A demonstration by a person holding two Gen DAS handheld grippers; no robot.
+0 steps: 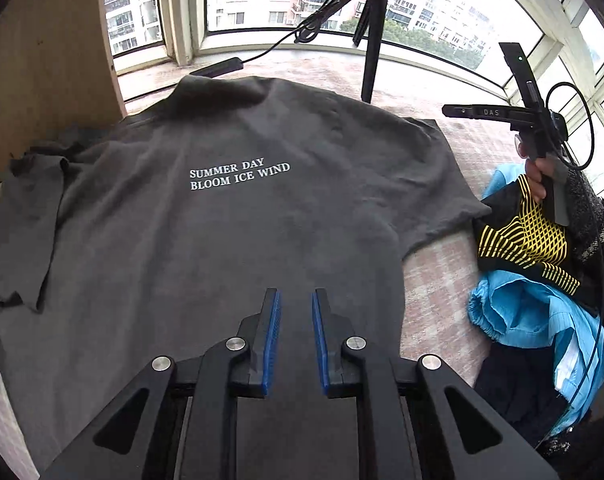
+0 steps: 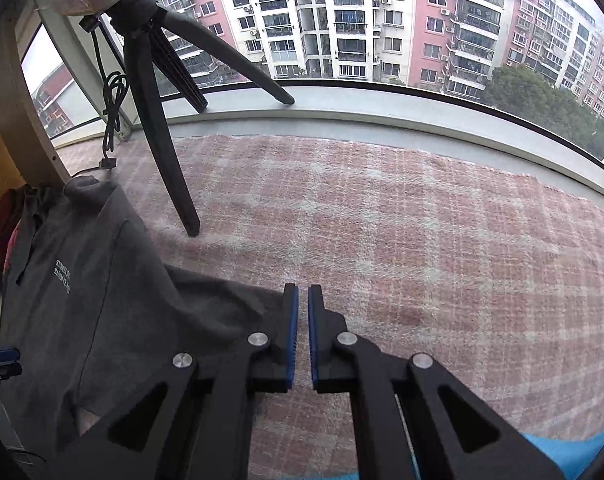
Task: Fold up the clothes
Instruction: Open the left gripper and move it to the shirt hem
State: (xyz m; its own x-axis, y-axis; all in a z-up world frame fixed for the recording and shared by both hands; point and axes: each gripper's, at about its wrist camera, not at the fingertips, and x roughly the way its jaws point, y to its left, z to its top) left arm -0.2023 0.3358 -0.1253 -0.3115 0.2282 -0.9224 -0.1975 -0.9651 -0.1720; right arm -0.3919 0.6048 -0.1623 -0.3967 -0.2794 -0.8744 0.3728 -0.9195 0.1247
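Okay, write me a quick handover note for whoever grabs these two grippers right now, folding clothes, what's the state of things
Left gripper: open, holding nothing, above the lower part of the grey T-shirt.
Right gripper: nearly closed with a narrow gap, holding nothing, near the shirt's right sleeve.
Shirt lies spread flat on the pink checked blanket, print facing up; its left sleeve looks rumpled.
More clothes are piled at the right, including a blue garment.
Done: shirt laid out. Left: every fold, then the pile.

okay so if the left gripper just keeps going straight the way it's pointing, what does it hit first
Most likely the dark grey T-shirt. The left gripper points across its spread-out back, toward the white lettering, with open jaws and nothing in between. Its height above the cloth is unclear.
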